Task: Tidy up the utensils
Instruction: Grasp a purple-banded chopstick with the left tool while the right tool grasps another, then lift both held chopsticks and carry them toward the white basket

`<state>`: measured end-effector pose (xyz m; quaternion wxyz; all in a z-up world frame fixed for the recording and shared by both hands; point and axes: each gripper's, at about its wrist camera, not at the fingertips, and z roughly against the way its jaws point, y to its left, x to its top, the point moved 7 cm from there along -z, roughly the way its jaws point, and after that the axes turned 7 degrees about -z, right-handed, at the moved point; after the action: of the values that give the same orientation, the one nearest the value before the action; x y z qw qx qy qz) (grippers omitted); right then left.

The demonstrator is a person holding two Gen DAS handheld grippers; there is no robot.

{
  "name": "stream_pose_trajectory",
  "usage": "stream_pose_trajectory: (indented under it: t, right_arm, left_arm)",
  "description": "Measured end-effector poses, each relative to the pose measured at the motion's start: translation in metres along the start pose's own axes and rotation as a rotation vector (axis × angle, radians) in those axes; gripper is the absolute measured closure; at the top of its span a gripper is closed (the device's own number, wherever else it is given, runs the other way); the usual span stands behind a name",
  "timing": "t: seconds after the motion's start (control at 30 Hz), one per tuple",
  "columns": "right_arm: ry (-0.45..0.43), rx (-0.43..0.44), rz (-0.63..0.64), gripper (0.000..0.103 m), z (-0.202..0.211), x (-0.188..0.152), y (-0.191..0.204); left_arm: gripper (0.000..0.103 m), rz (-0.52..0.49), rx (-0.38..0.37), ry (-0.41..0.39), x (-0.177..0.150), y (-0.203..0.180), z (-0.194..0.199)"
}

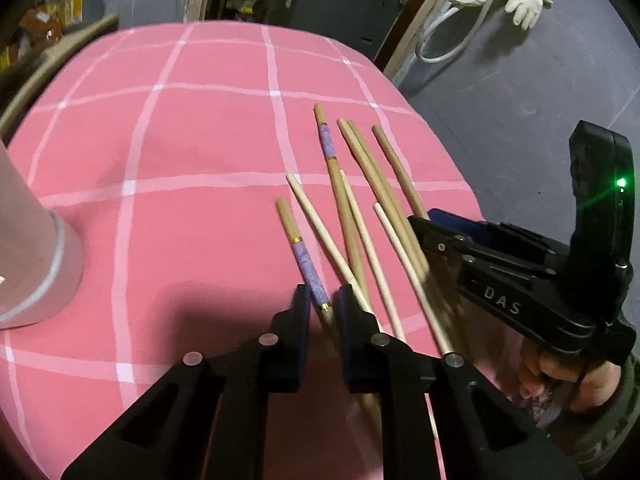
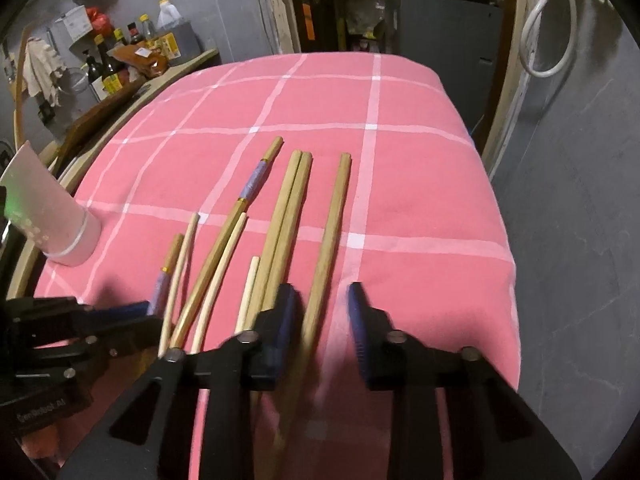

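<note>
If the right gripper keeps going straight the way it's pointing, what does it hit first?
Probably the lone brown chopstick, which runs lengthwise between the right gripper's open fingers; beyond it only pink tablecloth. Depth is hard to judge.

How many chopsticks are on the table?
8: two purple-banded chopsticks on the left, three thin pale ones among them, three plain chopsticks on the right.

Chopsticks (image 2: 328, 232): wood, matt, smooth; two bear purple marbled wrap (image 1: 306, 264) between glossy gold bands.
Bench cover (image 1: 200, 140): pink cloth with white check, matt, soft weave.
Cup (image 2: 60, 216), left edge of bench: pale matt paper.
Fingers (image 2: 362, 320): matt black plastic, ribbed blue pads, bright metal pins (image 2: 396, 336).
</note>
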<state>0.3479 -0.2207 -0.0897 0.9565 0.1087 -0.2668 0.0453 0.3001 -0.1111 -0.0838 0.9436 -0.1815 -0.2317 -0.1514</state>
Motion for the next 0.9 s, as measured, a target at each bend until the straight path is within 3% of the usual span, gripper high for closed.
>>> stream_pose_trajectory:
  t: [0.23, 0.47, 0.63, 0.8, 0.9]
  right_arm:
    - [0.024, 0.145, -0.180, 0.098, 0.009, -0.006, -0.008]
    - [-0.094, 0.267, -0.256, 0.098, 0.041, -0.012, -0.002]
    - [-0.289, 0.360, -0.233, 0.098, 0.082, -0.008, 0.022]
    - [-0.540, 0.421, -0.154, 0.098, 0.121, 0.000, 0.062]
    - [-0.642, 0.452, -0.126, 0.098, 0.136, 0.004, 0.082]
  left_arm:
    - [0.099, 0.022, -0.038, 0.007, -0.004, 0.003, 0.007]
    - [0.099, 0.002, -0.030, -0.076, -0.009, 0.002, 0.030]
    - [0.099, -0.033, 0.011, -0.245, -0.006, 0.002, 0.069]
    - [0.099, -0.063, 0.073, -0.467, 0.003, 0.002, 0.118]
    - [0.099, -0.083, 0.104, -0.577, 0.010, 0.000, 0.145]
